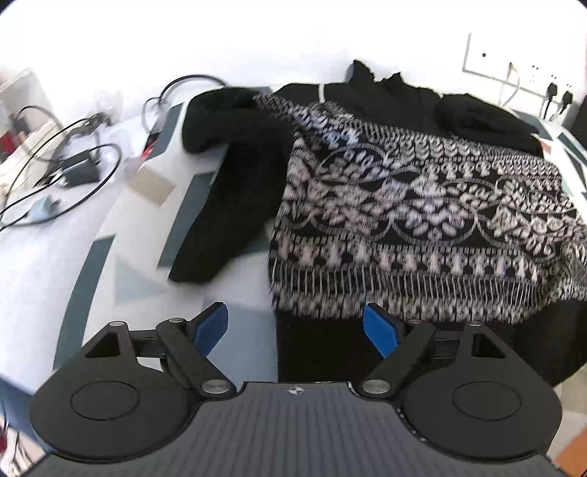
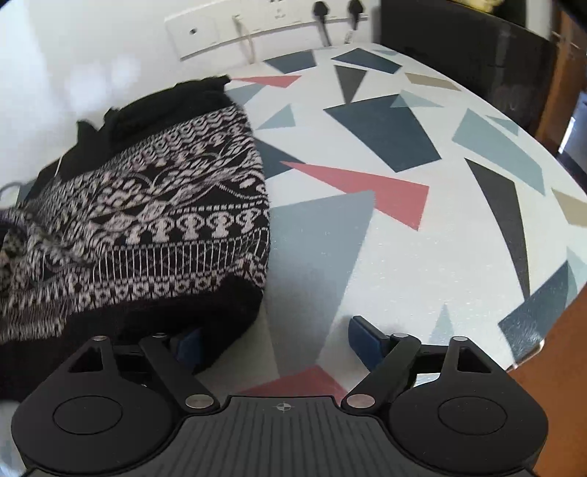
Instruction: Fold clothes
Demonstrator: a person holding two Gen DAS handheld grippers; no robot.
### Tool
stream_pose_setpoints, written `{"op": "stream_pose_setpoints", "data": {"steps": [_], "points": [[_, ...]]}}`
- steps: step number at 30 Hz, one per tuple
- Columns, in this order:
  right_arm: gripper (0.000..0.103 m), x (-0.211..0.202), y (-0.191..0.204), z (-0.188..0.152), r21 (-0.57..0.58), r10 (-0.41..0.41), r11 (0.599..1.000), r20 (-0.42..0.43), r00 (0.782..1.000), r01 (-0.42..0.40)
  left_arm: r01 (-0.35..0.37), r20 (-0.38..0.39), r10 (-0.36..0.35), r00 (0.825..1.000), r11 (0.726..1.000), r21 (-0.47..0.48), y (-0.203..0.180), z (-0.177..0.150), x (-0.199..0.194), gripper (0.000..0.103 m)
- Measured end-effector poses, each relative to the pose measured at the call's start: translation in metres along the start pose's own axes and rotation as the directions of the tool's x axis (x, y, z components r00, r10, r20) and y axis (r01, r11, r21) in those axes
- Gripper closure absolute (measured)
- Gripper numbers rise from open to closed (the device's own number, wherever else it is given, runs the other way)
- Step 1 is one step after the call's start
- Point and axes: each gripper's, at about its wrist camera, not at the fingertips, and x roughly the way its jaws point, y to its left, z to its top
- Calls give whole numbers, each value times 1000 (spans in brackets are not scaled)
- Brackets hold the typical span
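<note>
Both the left gripper (image 1: pixel 295 330) and right gripper (image 2: pixel 273 345) hold nothing, jaws wide. The black-and-white patterned knitted sweater (image 1: pixel 422 205) lies half-folded on the geometric-print surface (image 2: pixel 385 257); a shallow pinch at its black hem could catch one layer only and undo the fold.

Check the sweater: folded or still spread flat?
Partly folded. The sweater has its patterned body doubled over into a block on the table, but one black sleeve still trails out loose to the side.

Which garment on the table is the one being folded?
Start at the table with its cloth of coloured triangles, below the wall sockets. The sweater lies on it, part folded. It is black with bands of white knitted pattern, unlike the plain black cables off to one side.
</note>
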Motion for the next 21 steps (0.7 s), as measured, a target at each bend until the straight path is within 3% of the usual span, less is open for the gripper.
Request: {"op": "stream_pose_setpoints", "data": {"steps": [3, 8, 13, 17, 21], "points": [[20, -2, -2, -6, -50, 36, 998, -24, 999, -38, -21, 0, 21, 1000, 1000, -17, -2, -12, -7, 17], [20, -7, 3, -12, -117, 21, 993, 2, 1000, -20, -21, -12, 21, 1000, 1000, 11, -9, -26, -9, 16], [20, -21, 4, -1, 4, 27, 1000, 79, 996, -27, 41, -13, -40, 999, 999, 25, -7, -26, -4, 16], [20, -33, -4, 9, 223, -31, 975, 135, 990, 0, 67, 7, -68, 998, 996, 62, -6, -33, -8, 15], [20, -47, -6, -2, 252, -149, 962, 169, 974, 104, 62, 24, -64, 998, 994, 85, 2, -44, -12, 14]]}}
